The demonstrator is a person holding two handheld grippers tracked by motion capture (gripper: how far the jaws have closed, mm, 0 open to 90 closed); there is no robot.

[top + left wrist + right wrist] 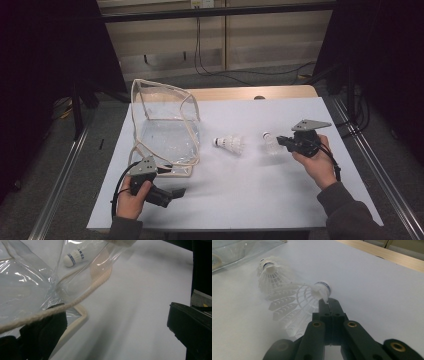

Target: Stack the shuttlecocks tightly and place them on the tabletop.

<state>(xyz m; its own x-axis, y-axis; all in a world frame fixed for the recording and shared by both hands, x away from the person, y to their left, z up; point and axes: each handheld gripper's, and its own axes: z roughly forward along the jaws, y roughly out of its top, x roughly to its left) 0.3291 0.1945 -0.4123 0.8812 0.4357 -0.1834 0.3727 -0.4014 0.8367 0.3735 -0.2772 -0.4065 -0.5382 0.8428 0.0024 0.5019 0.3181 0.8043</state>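
Observation:
My right gripper (pixel 279 140) is shut on a white plastic shuttlecock (pixel 270 144), held just above the white table at the right. In the right gripper view the black jaws (pixel 328 302) pinch this shuttlecock (pixel 302 300) close to its blue-banded cork. A second shuttlecock (pixel 230 144) lies on its side at the table's middle, and in the right gripper view it (pixel 268 272) lies just beyond the held one. My left gripper (pixel 177 191) rests near the front left, open, with nothing between its jaws (pixel 115 312).
A clear plastic bag (pixel 165 125) with cream trim stands open at the left of the white table (pixel 250 200). Its cord (pixel 82 296) crosses my left gripper's left jaw. A wooden edge (pixel 240 93) runs along the back, and metal rails flank both sides.

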